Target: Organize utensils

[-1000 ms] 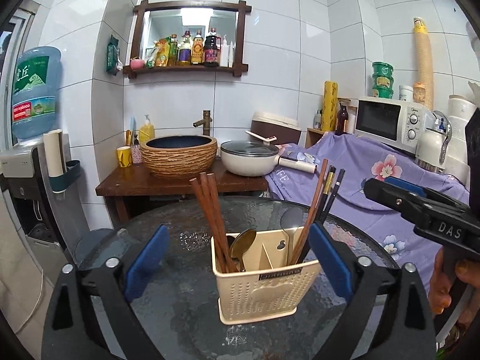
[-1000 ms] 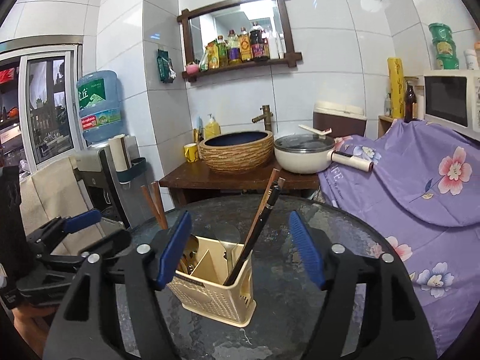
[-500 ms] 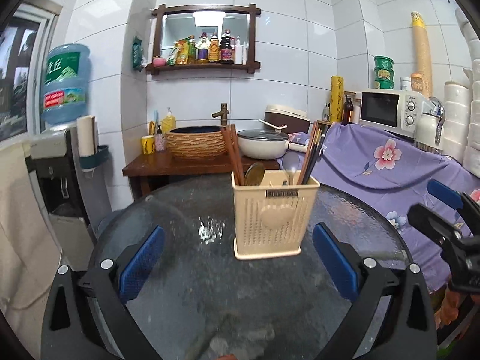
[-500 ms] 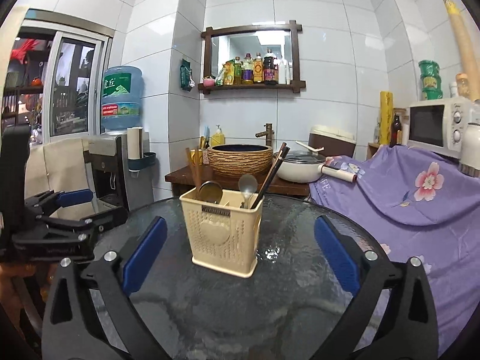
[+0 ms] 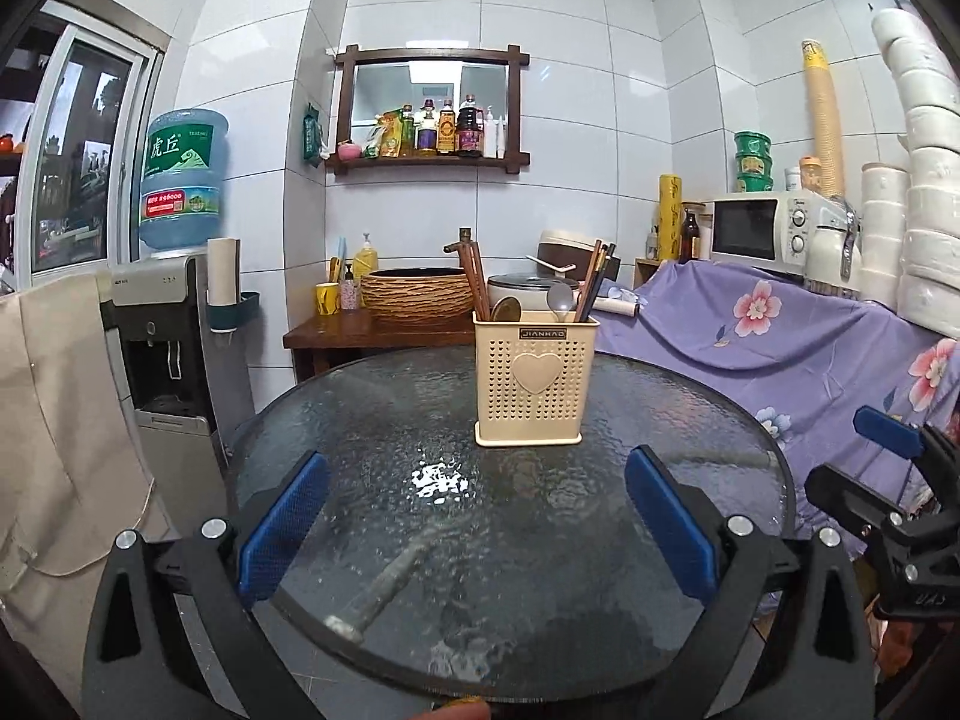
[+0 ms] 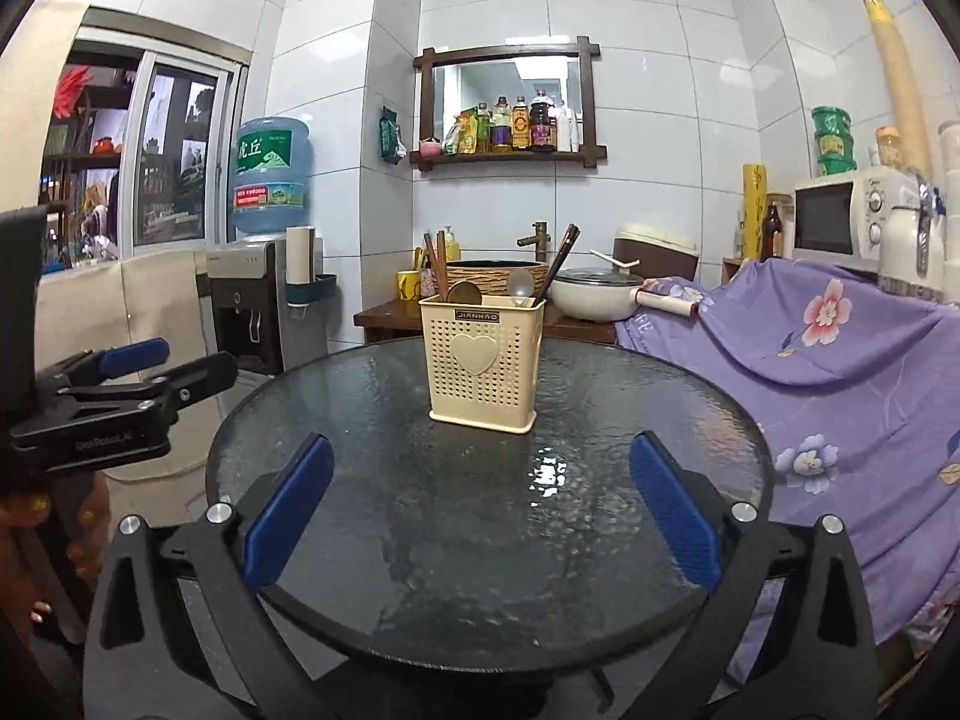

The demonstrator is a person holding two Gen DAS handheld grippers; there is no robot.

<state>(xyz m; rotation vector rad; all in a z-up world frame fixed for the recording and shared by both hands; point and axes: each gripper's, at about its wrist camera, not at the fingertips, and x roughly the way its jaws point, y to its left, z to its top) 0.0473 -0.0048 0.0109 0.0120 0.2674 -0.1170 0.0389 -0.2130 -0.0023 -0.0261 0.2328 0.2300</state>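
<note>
On the left, the left gripper (image 5: 477,525) hangs over the near edge of the round glass tabletop (image 5: 360,420), jaws wide and empty. Mid-table stands the cream utensil holder (image 5: 536,377) with chopsticks (image 5: 476,276) and spoons (image 5: 560,300). On the right, the right gripper (image 6: 480,516) is likewise wide and empty.

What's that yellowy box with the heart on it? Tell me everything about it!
The utensil holder is a cream plastic box with tiny punched holes, a raised heart and a dark label. It stands upright on the round glass table. Brown chopsticks, two spoons and dark chopsticks stick out. No gripper touches it.
</note>
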